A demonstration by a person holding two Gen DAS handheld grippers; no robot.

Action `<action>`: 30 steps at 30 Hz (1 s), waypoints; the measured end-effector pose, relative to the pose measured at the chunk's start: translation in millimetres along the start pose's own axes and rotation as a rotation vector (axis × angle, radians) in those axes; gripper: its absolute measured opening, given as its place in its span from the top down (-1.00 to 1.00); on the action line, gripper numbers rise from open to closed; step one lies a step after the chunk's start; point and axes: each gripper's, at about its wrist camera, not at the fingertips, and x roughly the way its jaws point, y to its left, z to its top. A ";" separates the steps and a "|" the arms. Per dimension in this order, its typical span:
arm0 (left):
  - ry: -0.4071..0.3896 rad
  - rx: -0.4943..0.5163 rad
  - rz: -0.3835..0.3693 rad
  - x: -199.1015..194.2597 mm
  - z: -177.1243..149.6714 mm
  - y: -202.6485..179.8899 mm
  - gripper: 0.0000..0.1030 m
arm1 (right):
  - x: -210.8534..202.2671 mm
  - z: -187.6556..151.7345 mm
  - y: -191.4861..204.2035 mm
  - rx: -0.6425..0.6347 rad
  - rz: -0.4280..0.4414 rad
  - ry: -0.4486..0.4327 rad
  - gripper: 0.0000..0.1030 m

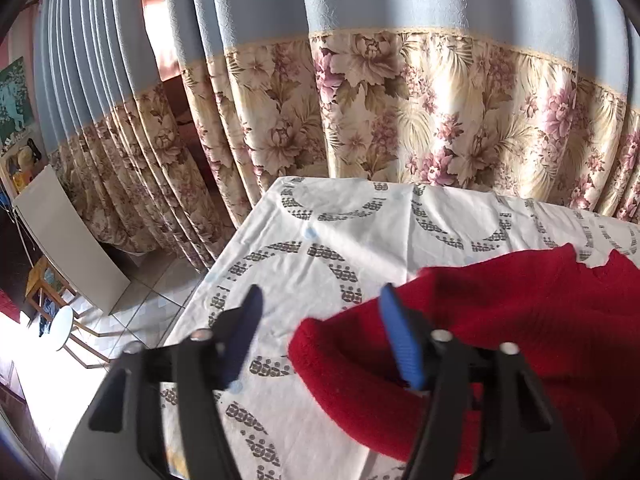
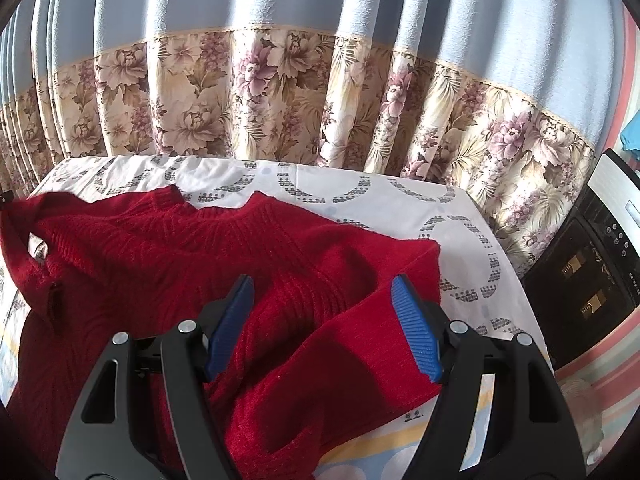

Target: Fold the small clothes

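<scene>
A red knitted sweater (image 2: 160, 248) lies spread on a table under a white cloth with grey ring patterns (image 2: 460, 232). One sleeve (image 2: 340, 360) is folded across its body. My right gripper (image 2: 323, 282) hangs open just above that sleeve, its blue pads clear of the knit. In the left wrist view the sweater (image 1: 520, 312) fills the lower right, with a rounded folded edge (image 1: 320, 344) reaching between the fingers. My left gripper (image 1: 321, 292) is open; its right pad is beside the fold and its left pad is over bare cloth (image 1: 340, 220).
A blue and floral curtain (image 1: 400, 120) hangs close behind the table's far edge. Left of the table the floor drops away, with a white board (image 1: 68, 240) and a small round stool (image 1: 64, 326). A dark appliance (image 2: 592, 272) stands right of the table.
</scene>
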 end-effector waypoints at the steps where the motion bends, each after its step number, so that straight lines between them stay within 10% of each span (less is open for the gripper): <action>1: -0.004 -0.001 -0.002 -2.5 1.0 0.3 -0.37 | 0.2 0.6 -0.8 -0.001 -0.001 -0.002 -0.41; 13: -0.046 0.124 -0.121 -8.3 44.4 -68.1 -0.59 | 36.0 45.8 -21.2 -0.037 0.135 0.006 -0.69; 30: 0.244 0.243 -0.337 104.7 31.0 -218.0 -0.59 | 200.1 86.8 21.2 0.035 0.295 0.286 -0.69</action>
